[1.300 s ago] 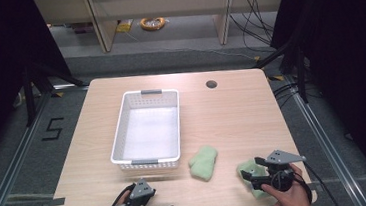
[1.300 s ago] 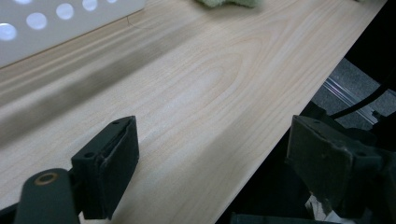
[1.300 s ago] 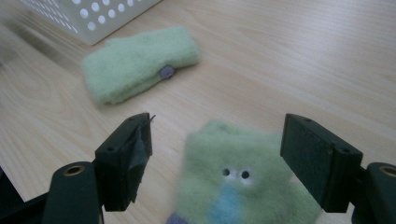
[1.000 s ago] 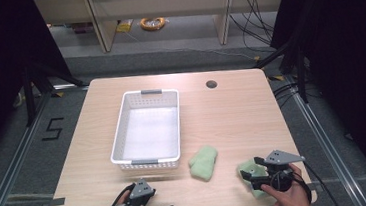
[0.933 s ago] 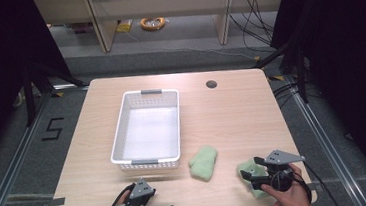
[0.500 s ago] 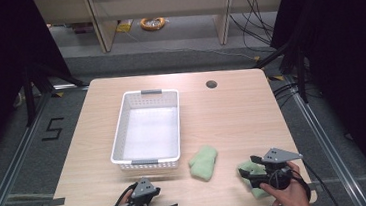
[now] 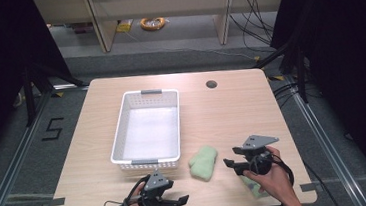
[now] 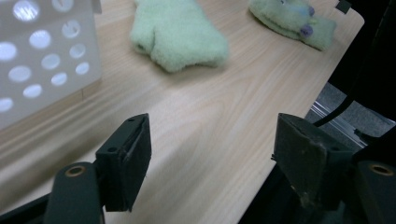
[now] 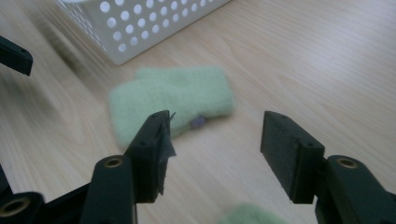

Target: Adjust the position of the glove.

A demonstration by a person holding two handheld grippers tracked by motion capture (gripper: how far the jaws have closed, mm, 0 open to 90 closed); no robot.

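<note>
A pale green fuzzy mitten [image 7: 204, 162] [image 8: 180, 32] [image 9: 177, 100] lies flat on the wooden table [image 7: 232, 113], just right of the white basket [image 7: 148, 127]. A second green mitten [image 7: 254, 189] [image 8: 294, 21] with purple dots lies near the front edge, partly under the right hand. My right gripper [image 7: 230, 160] [image 9: 217, 119] hovers right of the first mitten and points at it. My left gripper [image 7: 180, 201] [image 8: 212, 126] is low at the front edge. Both grippers' jaws have just been closing, still apart with nothing between them.
The white perforated basket [image 8: 42, 60] [image 9: 140, 23] looks empty inside. A round cable hole [image 7: 211, 84] sits near the table's far edge. The table's front right corner and the floor rail beyond it lie near the second mitten.
The right hand has risen and moved left toward the first mitten, now covering part of the second one. The left gripper has shifted slightly right along the front edge.
</note>
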